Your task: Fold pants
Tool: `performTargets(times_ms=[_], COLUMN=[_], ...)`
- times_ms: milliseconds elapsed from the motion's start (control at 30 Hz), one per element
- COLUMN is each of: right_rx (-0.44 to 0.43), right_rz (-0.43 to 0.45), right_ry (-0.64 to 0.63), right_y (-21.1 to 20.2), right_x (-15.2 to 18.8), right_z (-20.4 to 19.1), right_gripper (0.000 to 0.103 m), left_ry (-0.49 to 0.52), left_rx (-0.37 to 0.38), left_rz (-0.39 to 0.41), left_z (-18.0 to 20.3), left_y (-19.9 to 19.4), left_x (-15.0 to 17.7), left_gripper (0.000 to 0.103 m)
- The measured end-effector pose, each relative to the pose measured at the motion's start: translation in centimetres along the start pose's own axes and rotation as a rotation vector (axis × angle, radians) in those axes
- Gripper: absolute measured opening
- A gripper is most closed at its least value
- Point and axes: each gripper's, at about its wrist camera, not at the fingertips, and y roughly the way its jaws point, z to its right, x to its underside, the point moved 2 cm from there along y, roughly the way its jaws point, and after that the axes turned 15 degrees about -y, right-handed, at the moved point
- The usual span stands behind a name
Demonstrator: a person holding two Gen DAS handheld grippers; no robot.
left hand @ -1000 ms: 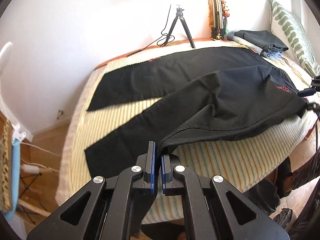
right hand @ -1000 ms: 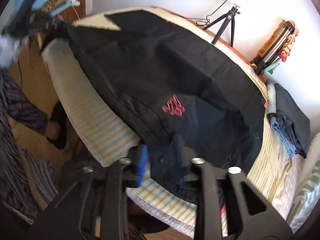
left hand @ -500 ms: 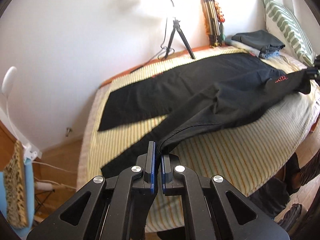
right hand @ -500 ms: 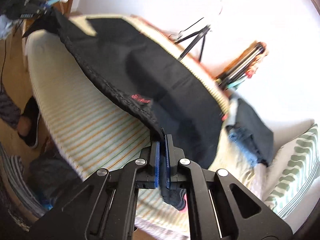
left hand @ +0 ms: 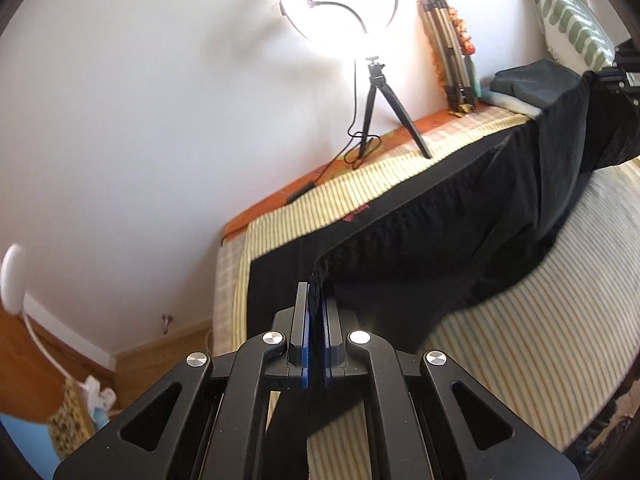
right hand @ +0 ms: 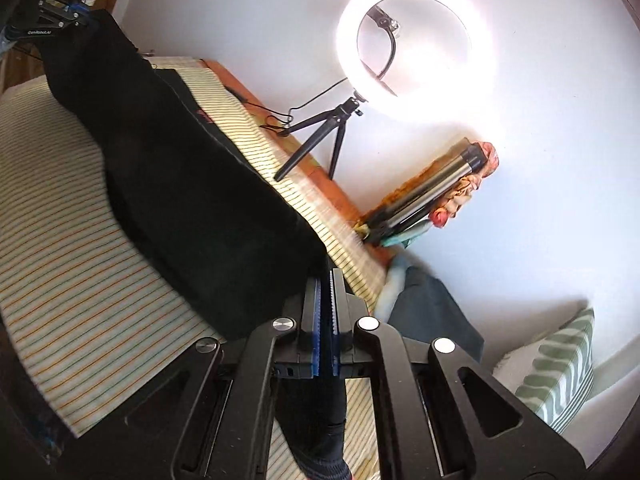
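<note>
Black pants [left hand: 460, 232] with a small red logo [left hand: 356, 214] hang stretched between my two grippers above a striped bed [left hand: 540, 320]. My left gripper [left hand: 316, 292] is shut on the cuff end of one leg. My right gripper [right hand: 325, 280] is shut on the waist end; the pants [right hand: 192, 184] sag from it down onto the bed [right hand: 80, 260]. Each gripper shows in the other's view, the right one [left hand: 622, 74] at far right, the left one [right hand: 60, 12] at top left. Part of the pants still lies flat on the bed.
A lit ring light on a small tripod [left hand: 372, 112] stands at the bed's far edge by the white wall. A folded tripod [left hand: 448, 52] leans there. Folded clothes [right hand: 432, 308] and a green patterned pillow [right hand: 560, 368] lie at the bed's head. Wood floor lies left of the bed.
Both grippers have risen and lifted the pants off the bed; the near leg and waist now hang taut between them. The right gripper closed on the waist about a second ago.
</note>
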Motion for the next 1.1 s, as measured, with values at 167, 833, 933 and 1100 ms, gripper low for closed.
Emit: performTargets(times_ms=[167,833,933,1100], right_rx=[0.011,-0.086,-0.084,-0.085], right_rz=[-0.043,-0.236,-0.248,-0.262], right_ry=[-0.036,-0.053,-0.061,-0.059], right_y=[6.2,27.5,28.5,29.8], right_x=[-1.9,-2.2,-1.9,-1.7], right_z=[2.0,0.8,0.3,0.2], right_gripper=[0.003,0.003,0.003,0.003], left_ry=[0.047,-0.044,-0.098,-0.175], left_rx=[-0.026,0.0,0.003,-0.063], left_rz=[-0.025,-0.157,-0.167,-0.163], left_z=[0.4,-2.0,-3.4,-7.5], left_y=[4.5,20.7,21.2,20.8], left_x=[-1.9,-5.2,-5.5,-5.5], left_gripper=[0.003,0.017,0.024,0.027])
